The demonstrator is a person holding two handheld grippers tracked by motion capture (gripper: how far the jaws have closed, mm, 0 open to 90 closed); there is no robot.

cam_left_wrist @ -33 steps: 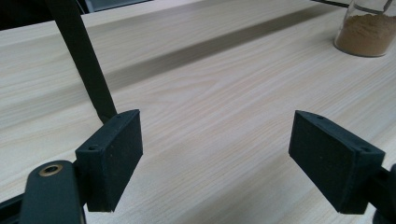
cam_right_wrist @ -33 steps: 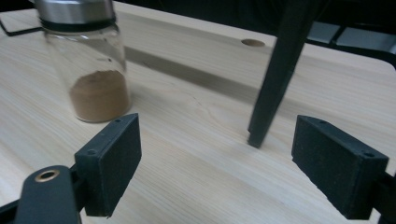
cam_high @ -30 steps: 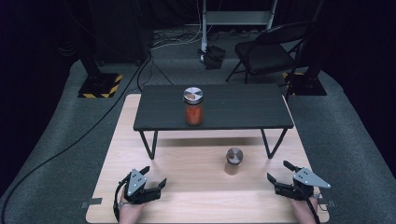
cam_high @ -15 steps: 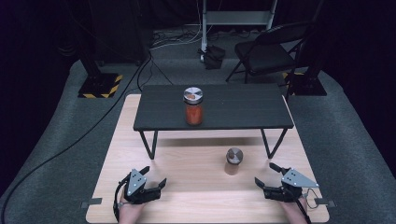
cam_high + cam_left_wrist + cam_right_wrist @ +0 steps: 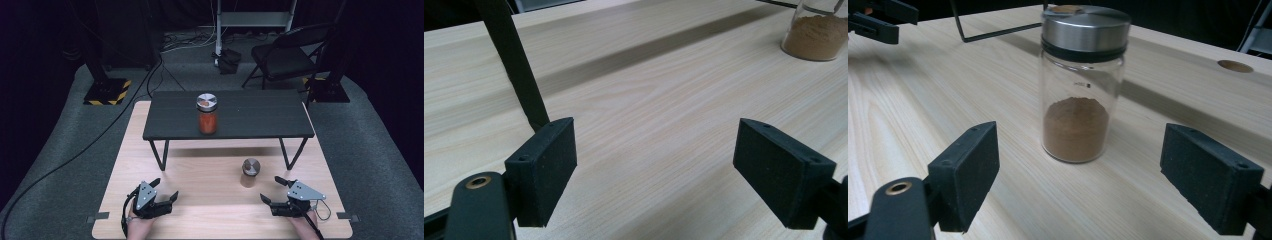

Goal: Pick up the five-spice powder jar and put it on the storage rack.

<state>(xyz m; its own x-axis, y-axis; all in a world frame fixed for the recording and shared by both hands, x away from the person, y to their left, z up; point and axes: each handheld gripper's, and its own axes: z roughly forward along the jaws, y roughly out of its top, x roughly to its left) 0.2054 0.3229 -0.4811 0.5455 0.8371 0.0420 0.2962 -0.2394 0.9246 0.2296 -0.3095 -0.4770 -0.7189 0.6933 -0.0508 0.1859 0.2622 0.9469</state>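
- Left gripper (image 5: 161, 192): black frame, grey three-cornered plate on top, black cable looping behind.
- Right gripper (image 5: 275, 190): same build, thin cable curling beside it.
- Jaws: flat black blocks with small screw holes.

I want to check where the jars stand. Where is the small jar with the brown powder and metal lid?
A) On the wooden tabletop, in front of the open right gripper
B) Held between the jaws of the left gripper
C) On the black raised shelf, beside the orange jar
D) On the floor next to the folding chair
A: the small jar stands upright on the wooden tabletop, ahead of the right gripper, whose jaws are wide apart and touch nothing.
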